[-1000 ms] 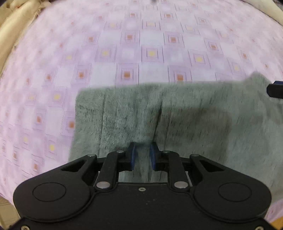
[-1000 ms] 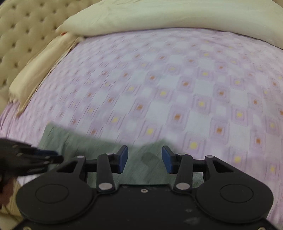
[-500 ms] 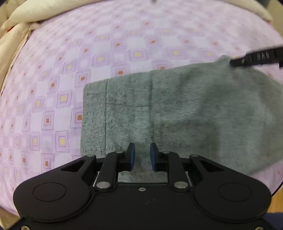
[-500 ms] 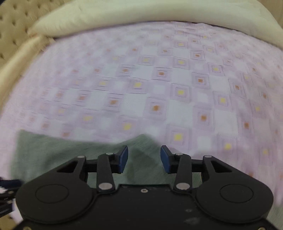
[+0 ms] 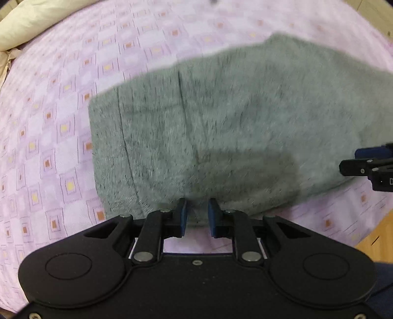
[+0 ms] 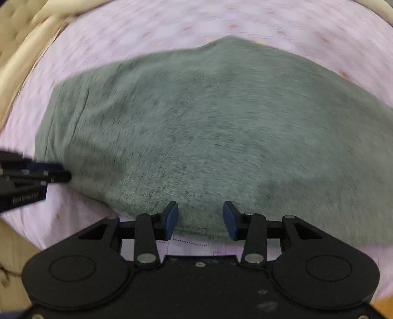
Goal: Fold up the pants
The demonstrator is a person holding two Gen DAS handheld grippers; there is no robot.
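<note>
I observe the grey pants [image 5: 233, 127] lying as a flat folded panel on the lilac checked bedsheet [image 5: 61, 103], near the edge of the bed closest to me. From the left wrist view, the left gripper [image 5: 197, 217] hangs over the near hem of the cloth; its blue pads [image 5: 183, 216] stand a narrow gap apart, with the hem showing in that gap. I cannot tell whether the pads press on the fabric. The right gripper [image 5: 368, 164] enters this view at the right border, at the edge of the pants.

From the right wrist view (heavily blurred), the right gripper [image 6: 200, 219] stands spread wide above the near hem of the pants [image 6: 196, 122], nothing pinched between its pads [image 6: 170, 218]. The left gripper [image 6: 61, 175] shows at the left border, its tip meeting the cloth's left end. A cream pillow [image 5: 36, 19] lies at the far left corner of the bed.
</note>
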